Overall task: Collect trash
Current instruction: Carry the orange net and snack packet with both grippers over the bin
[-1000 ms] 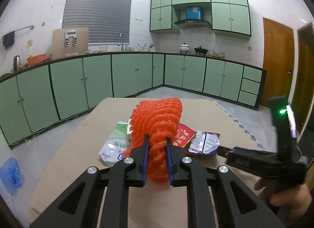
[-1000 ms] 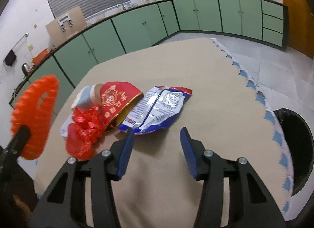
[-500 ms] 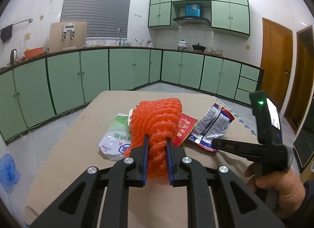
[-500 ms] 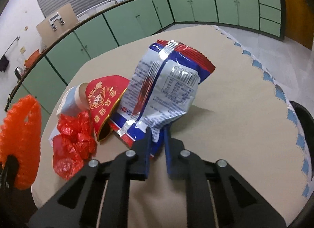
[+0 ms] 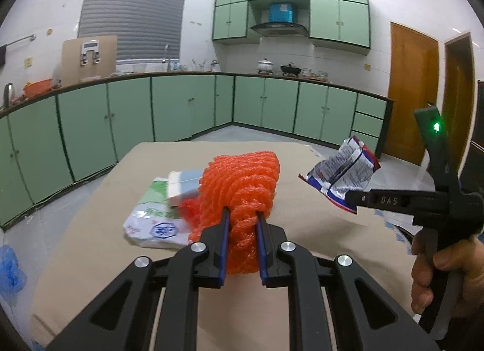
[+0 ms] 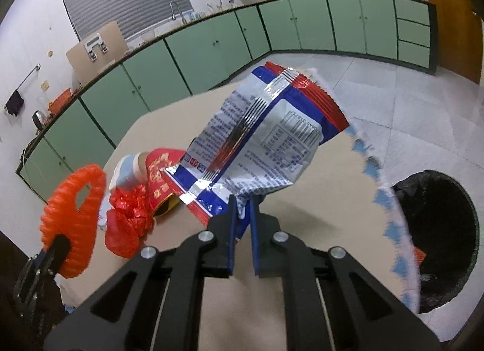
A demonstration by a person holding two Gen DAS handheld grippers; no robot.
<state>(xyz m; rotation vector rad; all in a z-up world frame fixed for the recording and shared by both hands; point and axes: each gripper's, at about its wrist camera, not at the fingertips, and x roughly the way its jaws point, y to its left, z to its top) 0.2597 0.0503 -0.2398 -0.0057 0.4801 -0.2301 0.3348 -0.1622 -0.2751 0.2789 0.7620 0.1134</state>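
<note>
Right gripper [image 6: 242, 214], jaws closing on a snack wrapper [image 6: 260, 145], should swing it squarely over the bin [image 6: 438, 236], lower right, while left gripper [image 5: 242, 224] clamps orange netting [image 5: 242, 181].

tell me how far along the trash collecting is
Nothing visibly binned yet. In hand: left gripper clamps the orange foam net; right gripper is closing on the blue-and-silver snack wrapper, lifted beside the black-lined bin. Left on the table: red crumpled plastic, red packet, green-white bag.
</note>
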